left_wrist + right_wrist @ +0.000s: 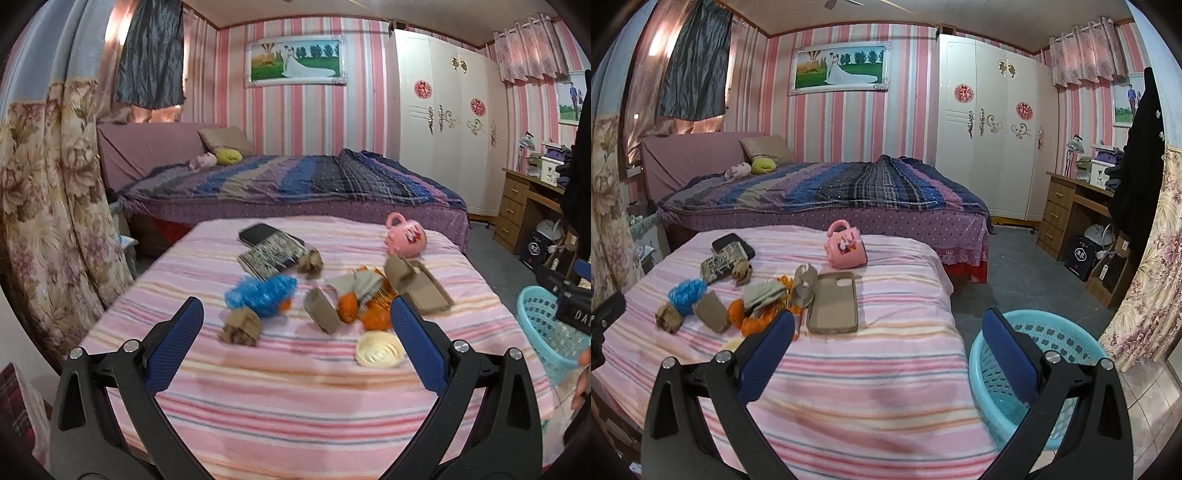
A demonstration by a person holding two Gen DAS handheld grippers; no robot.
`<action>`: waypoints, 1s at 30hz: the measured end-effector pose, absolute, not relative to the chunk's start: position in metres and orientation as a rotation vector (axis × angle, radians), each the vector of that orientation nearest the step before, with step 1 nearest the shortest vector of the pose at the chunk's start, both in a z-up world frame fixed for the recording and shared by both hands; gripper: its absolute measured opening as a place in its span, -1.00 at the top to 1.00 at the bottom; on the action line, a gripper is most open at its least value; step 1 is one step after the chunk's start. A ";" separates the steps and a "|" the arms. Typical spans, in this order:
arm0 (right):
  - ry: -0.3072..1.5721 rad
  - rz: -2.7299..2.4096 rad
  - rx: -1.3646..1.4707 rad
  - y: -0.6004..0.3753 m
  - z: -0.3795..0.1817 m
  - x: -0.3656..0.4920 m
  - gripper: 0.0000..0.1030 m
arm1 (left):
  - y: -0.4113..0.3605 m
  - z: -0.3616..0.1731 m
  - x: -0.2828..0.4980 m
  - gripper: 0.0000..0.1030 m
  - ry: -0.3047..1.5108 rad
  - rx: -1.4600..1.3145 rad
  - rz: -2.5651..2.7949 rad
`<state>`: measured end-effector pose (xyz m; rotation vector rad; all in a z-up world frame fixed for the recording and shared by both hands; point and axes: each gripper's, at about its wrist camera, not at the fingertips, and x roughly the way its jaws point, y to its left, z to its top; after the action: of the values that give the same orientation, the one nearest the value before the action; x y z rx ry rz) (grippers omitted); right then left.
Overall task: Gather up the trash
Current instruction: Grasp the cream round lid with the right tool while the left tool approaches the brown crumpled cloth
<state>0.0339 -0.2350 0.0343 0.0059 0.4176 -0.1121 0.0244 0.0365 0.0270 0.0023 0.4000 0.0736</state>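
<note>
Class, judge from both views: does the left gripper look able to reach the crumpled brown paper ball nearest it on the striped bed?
Probably yes. The left gripper is open and empty, and the crumpled brown paper ball lies just ahead between its fingers, with nothing covering it; only the blue scrubber sits close behind.

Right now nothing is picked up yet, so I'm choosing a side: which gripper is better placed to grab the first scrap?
Left. The left gripper is open, facing the crumpled cardboard scrap. The right gripper points between the bed edge and blue basket.

I saw crumpled cardboard scraps (241, 328), orange peels (375, 318) and a torn wrapper (364, 284) clustered mid-bedspread, the empty turquoise basket (1067, 339) on the floor at four o'clock.
</note>
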 end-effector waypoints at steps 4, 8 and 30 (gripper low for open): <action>0.413 -0.095 0.044 -0.246 0.033 0.051 -0.92 | 0.048 0.027 0.034 -0.90 0.400 0.002 0.091; 0.434 -0.102 0.057 -0.252 0.017 0.061 -0.92 | 0.064 0.011 0.047 -0.90 0.435 -0.006 0.122; 0.585 0.018 -0.040 -0.172 -0.046 0.106 -0.92 | 0.148 -0.045 0.079 -0.90 0.598 -0.085 0.197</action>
<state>0.1056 -0.1719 -0.0459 -0.0405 0.5847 0.0176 0.0791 0.1475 -0.0448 -0.0855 0.5975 0.1969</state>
